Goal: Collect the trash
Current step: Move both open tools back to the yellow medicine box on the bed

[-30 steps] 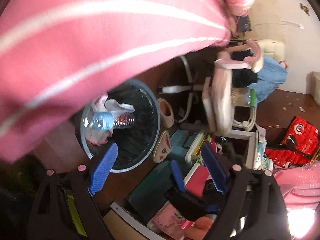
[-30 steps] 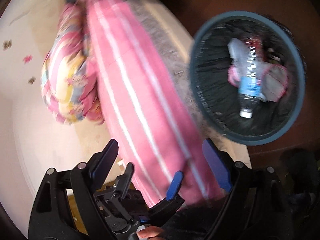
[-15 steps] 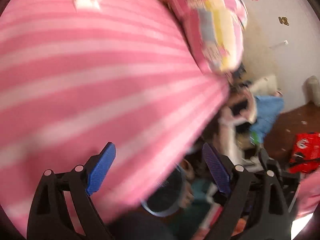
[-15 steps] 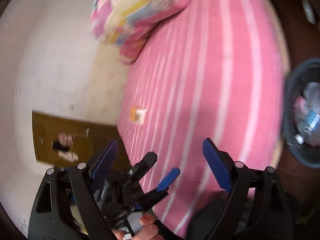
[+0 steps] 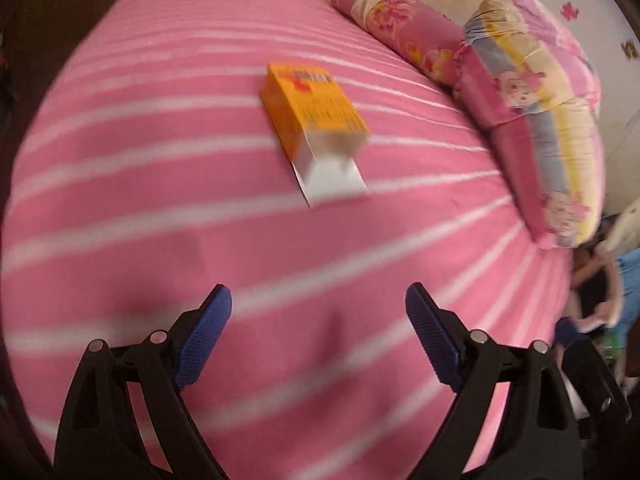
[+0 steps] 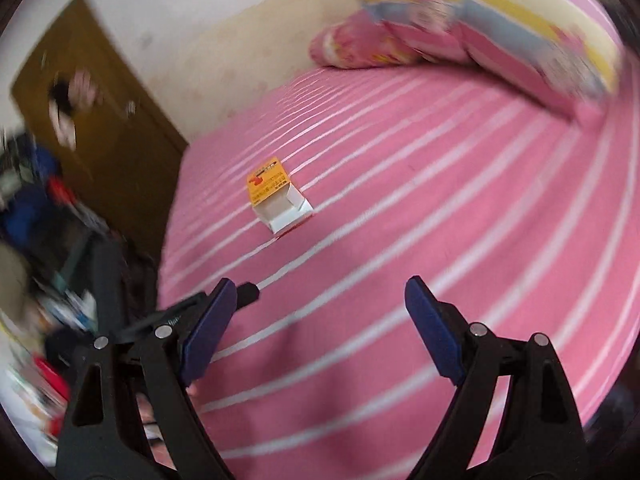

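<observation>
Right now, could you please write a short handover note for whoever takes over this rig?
Left gripper: open, empty, above the pink striped bed.
Right gripper: open, empty, over the same bed.
Orange box: lies on the bed ahead of both grippers, end flap open, untouched.
Pillows lie at the bed's far end.
Done: nothing visible here. Left: grasp the box and bin it; no bin in view.

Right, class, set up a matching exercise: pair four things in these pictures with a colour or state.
Things:
1. carton
2. bed sheet
3. door
4. left gripper

Descriptions:
A. brown
B. open, holding nothing
C. orange, end flap open
D. pink with white stripes

Pairs: 1-C, 2-D, 3-A, 4-B
</observation>
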Available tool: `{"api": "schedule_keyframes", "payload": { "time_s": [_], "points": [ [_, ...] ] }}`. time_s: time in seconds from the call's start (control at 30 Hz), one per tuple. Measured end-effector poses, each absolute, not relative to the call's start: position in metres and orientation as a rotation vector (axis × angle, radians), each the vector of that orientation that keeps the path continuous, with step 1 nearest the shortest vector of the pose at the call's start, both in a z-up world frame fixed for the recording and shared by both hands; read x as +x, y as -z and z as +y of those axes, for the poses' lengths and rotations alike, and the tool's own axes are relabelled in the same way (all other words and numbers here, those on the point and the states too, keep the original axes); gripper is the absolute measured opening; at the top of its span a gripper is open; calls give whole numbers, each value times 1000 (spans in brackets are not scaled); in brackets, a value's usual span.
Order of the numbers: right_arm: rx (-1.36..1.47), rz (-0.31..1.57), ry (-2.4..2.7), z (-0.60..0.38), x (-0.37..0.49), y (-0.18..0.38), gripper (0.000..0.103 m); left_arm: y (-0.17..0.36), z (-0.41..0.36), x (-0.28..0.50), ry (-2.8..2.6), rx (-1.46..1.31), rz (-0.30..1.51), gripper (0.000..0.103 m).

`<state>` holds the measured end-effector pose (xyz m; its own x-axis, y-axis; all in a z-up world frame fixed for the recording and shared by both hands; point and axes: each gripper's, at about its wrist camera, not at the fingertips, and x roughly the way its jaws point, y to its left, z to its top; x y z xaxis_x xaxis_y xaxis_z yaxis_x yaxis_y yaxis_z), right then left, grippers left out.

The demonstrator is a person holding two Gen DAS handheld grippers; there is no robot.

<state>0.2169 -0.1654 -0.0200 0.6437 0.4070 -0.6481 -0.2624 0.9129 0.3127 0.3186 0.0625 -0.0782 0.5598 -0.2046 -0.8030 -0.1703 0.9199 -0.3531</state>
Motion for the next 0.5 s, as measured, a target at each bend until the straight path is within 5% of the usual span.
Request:
{"api": "schedule_keyframes", "payload": {
  "time_s": [0.5],
  "points": [
    [26,827,-406,-83,366,61,76,101,92,406,-103,-369,1032,71]
  ]
}}
